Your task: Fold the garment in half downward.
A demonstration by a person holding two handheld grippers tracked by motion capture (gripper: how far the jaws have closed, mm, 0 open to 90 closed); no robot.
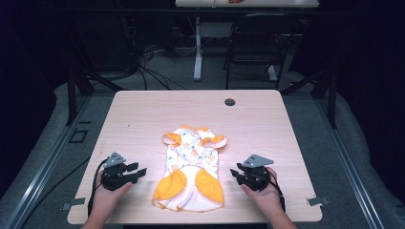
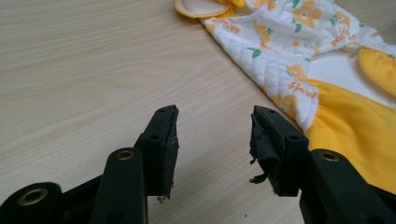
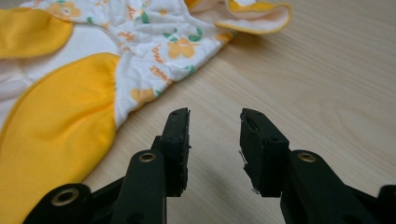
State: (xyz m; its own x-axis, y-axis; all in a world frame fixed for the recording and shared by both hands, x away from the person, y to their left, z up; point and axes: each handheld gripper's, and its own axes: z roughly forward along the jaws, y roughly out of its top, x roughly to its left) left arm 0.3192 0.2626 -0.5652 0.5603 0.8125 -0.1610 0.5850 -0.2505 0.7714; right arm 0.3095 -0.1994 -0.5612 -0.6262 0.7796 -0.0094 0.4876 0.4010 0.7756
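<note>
Both grippers are black, left gripper (image 1: pixel 139 172) and right gripper (image 1: pixel 235 174) alike. Each carries a grey three-cornered plate and a black cable. Brass-ringed holes dot the jaws.

Seen from above, the table (image 1: pixel 143 114) is brightly and evenly lit, while the room around it falls into deep shadow with dark corners. That picture is soft and slightly grainy. In both gripper views, light is even, shadows faint, and the far cloth (image 2: pixel 299 28) blurs.
</note>
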